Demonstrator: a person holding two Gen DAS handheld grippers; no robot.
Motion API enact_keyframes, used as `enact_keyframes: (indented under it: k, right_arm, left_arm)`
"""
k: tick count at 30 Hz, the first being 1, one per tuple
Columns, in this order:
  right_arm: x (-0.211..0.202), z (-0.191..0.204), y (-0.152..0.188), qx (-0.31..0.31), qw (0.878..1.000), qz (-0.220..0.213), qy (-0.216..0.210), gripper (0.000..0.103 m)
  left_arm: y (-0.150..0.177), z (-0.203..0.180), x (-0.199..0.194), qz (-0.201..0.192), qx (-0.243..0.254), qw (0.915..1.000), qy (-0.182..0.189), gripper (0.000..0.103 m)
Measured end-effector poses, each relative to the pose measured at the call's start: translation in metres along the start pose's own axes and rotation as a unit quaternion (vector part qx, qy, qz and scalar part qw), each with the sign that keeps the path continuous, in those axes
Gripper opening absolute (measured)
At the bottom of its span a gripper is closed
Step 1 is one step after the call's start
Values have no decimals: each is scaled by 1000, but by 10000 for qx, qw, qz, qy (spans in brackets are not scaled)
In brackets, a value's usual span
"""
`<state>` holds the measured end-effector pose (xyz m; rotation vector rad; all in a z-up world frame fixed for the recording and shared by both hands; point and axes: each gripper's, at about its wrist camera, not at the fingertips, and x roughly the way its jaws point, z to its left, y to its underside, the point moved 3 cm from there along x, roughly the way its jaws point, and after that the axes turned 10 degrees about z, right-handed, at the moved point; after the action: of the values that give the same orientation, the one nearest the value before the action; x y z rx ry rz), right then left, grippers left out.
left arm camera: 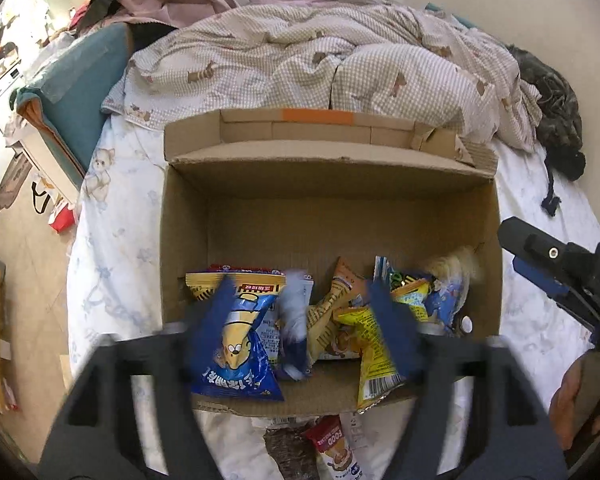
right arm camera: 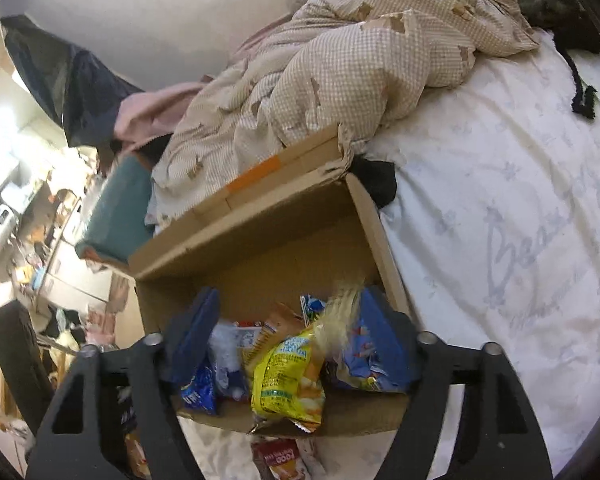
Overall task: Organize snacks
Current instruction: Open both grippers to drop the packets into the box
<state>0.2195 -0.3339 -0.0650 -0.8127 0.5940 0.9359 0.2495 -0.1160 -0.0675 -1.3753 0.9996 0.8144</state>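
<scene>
An open cardboard box (left arm camera: pixel 332 216) lies on the bed with several snack packets at its near end: a blue and yellow bag (left arm camera: pixel 239 344), a yellow bag (left arm camera: pixel 370 356) and small blue packets (left arm camera: pixel 444 300). My left gripper (left arm camera: pixel 304 320) is open above them, holding nothing. My right gripper (right arm camera: pixel 291 340) is open over the same box (right arm camera: pixel 283 240), with the yellow bag (right arm camera: pixel 285 384) between its fingers, not clamped. The right gripper also shows at the right edge of the left wrist view (left arm camera: pixel 560 280). A red "FOOD" packet (left arm camera: pixel 334 444) lies on the sheet in front of the box.
A crumpled checked duvet (left arm camera: pixel 320 60) lies behind the box. A dark cat (left arm camera: pixel 556 112) rests at the bed's far right. A teal chair (left arm camera: pixel 83 96) stands left of the bed, with cluttered floor beyond. White sheet (right arm camera: pixel 500 220) spreads right of the box.
</scene>
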Motion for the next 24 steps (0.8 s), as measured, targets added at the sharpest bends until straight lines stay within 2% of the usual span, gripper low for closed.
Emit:
enact_keyframes:
  k: [1, 2, 11, 15, 18, 24]
  right_arm:
    - [0, -1, 0, 16, 10000, 16, 0, 78]
    - [1, -1, -1, 30, 10000, 39, 9, 78]
    - [0, 1, 1, -5, 10000, 88, 6, 78]
    - [-4, 2, 7, 15, 10000, 93, -31, 78]
    - [-10, 4, 12, 8, 10000, 77, -60, 78]
    - [-24, 9, 26, -63, 9999, 69, -71, 78]
  left_arm:
    - [0, 1, -3, -59, -19, 10000, 22, 84]
    - [0, 1, -5, -110, -27, 9999, 54, 85]
    - [4, 6, -19, -203, 18, 9998, 39, 85]
    - [8, 13, -32, -359, 30, 9993, 91, 85]
    - [11, 24, -48, -616, -189, 9977, 228, 84]
    - [20, 38, -67, -778, -303, 9965, 105, 85]
